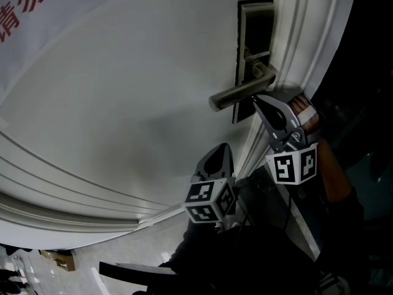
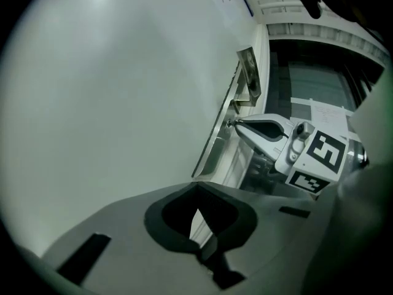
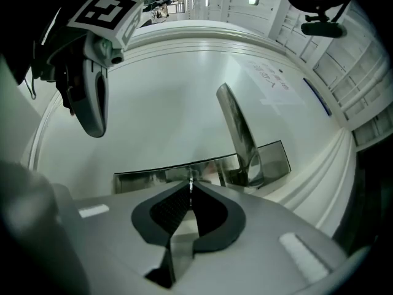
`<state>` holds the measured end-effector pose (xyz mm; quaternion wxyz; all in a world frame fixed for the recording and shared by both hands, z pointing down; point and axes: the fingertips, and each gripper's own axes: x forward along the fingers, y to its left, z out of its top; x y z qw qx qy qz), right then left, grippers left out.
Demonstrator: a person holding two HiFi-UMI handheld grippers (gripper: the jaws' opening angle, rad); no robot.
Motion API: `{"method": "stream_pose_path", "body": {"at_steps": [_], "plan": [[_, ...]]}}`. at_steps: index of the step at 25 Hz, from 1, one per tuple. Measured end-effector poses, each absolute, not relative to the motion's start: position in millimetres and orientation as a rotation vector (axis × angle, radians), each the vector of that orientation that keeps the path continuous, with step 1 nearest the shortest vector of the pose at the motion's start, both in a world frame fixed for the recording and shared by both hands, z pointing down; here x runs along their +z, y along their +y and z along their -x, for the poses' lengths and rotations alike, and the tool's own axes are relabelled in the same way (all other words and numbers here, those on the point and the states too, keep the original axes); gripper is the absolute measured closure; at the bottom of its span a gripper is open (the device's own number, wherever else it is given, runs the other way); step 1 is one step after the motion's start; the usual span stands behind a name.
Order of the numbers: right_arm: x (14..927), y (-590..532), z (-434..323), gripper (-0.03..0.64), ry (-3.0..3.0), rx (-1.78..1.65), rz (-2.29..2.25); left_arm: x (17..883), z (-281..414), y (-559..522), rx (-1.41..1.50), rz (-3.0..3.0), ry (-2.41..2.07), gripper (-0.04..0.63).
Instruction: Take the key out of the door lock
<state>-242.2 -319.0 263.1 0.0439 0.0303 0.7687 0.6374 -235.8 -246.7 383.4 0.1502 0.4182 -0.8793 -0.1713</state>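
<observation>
With the right gripper (image 3: 191, 190) pinched on the key (image 3: 191, 180) and the left gripper (image 2: 198, 188) closed empty, just pull straight out of the lock (image 3: 147, 178), no twisting, tbh.

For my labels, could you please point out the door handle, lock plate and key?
door handle (image 1: 239, 93), head view, mid-lever.
lock plate (image 1: 256, 26), head view, upper face.
key (image 3: 191, 182), right gripper view, exposed sliver.

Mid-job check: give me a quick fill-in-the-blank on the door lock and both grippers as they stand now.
1. The right gripper has its jaws closed on the ___ at the lock plate.
2. The left gripper has its jaws ___, with nothing between them.
3. In the head view, the lever handle sits just ___ the right gripper's tips.
Missing words: key; shut; above.
</observation>
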Motion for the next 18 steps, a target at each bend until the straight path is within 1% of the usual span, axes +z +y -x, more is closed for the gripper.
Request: {"method": "stream_pose_path", "body": {"at_steps": [4,8,18], "plan": [[262.6,-318.6,242.3,0.604,2.349,1.949,-0.094,362.2,242.4,-259.8,-0.467,-1.248,-2.545,0.597],[263.0,-318.9,241.3,0.604,2.339,1.96,-0.101,348.2,241.7,-267.1,-0.605,-1.253,-2.536,0.595],[263.4,-318.9,241.5,0.604,2.288,2.046,-0.086,350.1,240.4,-261.9,-0.663,-1.222,-2.52,0.595]]}}
